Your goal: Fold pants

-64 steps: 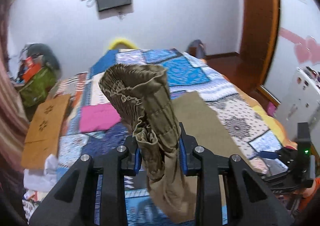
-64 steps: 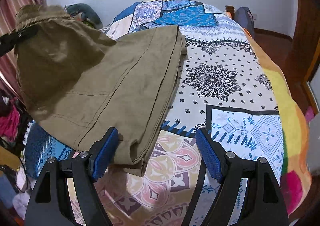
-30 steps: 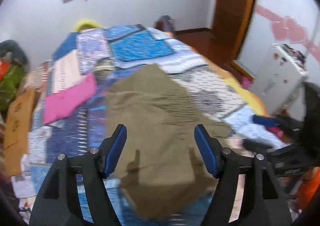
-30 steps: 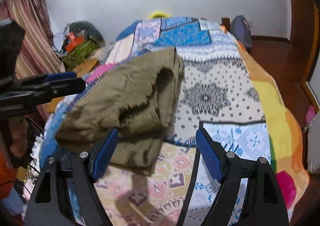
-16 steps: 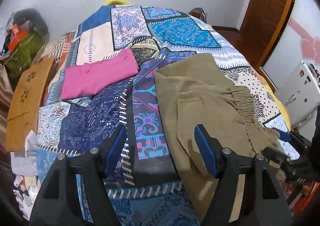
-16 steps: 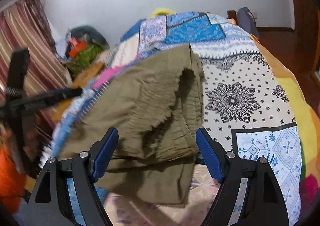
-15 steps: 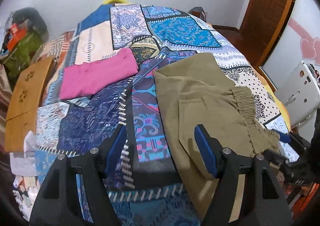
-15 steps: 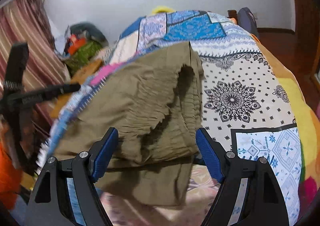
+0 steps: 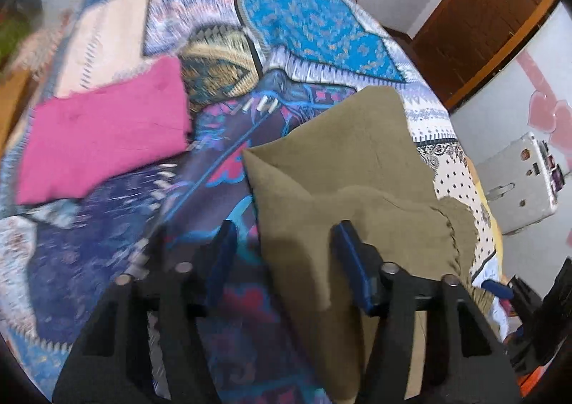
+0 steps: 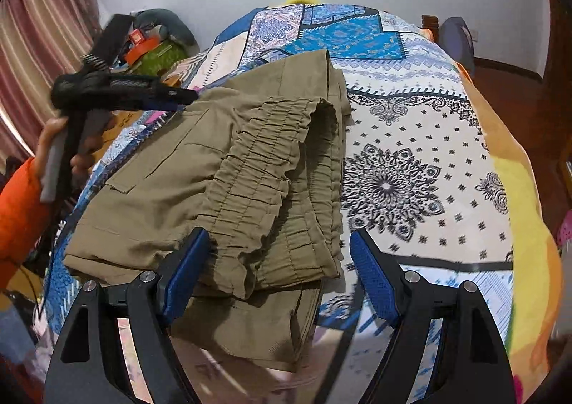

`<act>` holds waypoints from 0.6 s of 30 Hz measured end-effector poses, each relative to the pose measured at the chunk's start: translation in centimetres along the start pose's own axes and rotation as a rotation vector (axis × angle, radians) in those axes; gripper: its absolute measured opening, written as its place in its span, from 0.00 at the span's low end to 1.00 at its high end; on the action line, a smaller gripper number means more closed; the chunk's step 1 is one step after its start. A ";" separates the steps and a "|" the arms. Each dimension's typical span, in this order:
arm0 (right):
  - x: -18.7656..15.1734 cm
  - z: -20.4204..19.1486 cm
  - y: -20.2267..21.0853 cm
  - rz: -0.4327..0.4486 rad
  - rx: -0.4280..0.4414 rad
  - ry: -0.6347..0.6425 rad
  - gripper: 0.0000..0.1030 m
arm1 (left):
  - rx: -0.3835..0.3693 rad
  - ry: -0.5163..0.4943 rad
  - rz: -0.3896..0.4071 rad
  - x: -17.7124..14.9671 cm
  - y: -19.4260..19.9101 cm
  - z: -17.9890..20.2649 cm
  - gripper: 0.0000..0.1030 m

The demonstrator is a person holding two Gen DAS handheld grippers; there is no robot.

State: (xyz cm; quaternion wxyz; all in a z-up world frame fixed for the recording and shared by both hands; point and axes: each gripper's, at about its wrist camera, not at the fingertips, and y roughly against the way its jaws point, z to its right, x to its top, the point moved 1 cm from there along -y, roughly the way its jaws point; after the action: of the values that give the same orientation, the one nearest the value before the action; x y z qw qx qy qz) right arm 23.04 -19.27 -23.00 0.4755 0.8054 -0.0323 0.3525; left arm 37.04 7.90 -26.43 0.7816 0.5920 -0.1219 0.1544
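Observation:
The olive-khaki pants [image 10: 228, 168] lie folded on the patchwork bedspread [image 10: 411, 161], elastic waistband on top toward the near edge. In the left wrist view the pants [image 9: 343, 168] lie right of centre. My left gripper [image 9: 286, 261] is open and empty, low over the pants' left edge; it also shows in the right wrist view [image 10: 178, 96] above the far-left side of the pants. My right gripper [image 10: 279, 272] is open and empty, its jaws standing on either side of the waistband end.
A folded pink garment [image 9: 100, 139] lies on the bed left of the pants. A white appliance [image 9: 518, 189] stands right of the bed, near a wooden door [image 9: 479, 25]. Bags and clutter [image 10: 153, 43] sit by the curtain at the left.
The left gripper let go of the pants' waistband, which now lies folded over the legs. Since half a second ago it has dropped closer to the pants. The right gripper stayed open.

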 end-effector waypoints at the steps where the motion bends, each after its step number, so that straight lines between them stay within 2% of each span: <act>1: 0.1 0.2 -0.1 -0.004 0.002 0.004 0.75 | -0.009 0.002 -0.019 0.5 -1.1 -0.1 0.45; 3: 0.2 0.5 -0.2 -0.005 -0.001 0.013 0.75 | -0.023 0.003 -0.008 1.0 -1.9 -0.2 0.37; 6: 0.5 1.0 -0.4 -0.008 -0.016 0.028 0.75 | -0.005 0.014 -0.005 1.7 -2.5 -0.2 0.12; 7: 0.7 1.3 -0.6 -0.011 -0.025 0.031 0.75 | 0.011 0.015 -0.003 1.7 -2.5 -0.4 0.09; 12: 1.7 3.5 -1.3 -0.015 -0.108 0.016 0.75 | 0.059 0.004 0.026 0.5 -1.2 -0.6 0.05; 18: 2.4 4.2 0.2 0.032 -0.160 -0.043 0.73 | 0.141 -0.024 0.081 -3.3 3.1 -0.4 0.03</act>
State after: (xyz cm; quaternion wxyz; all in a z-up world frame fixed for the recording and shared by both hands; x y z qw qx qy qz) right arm 27.01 -22.05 -22.65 0.5318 0.7717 -0.0833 0.3388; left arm 32.77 8.72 -24.98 0.7297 0.6419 -0.1437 0.1869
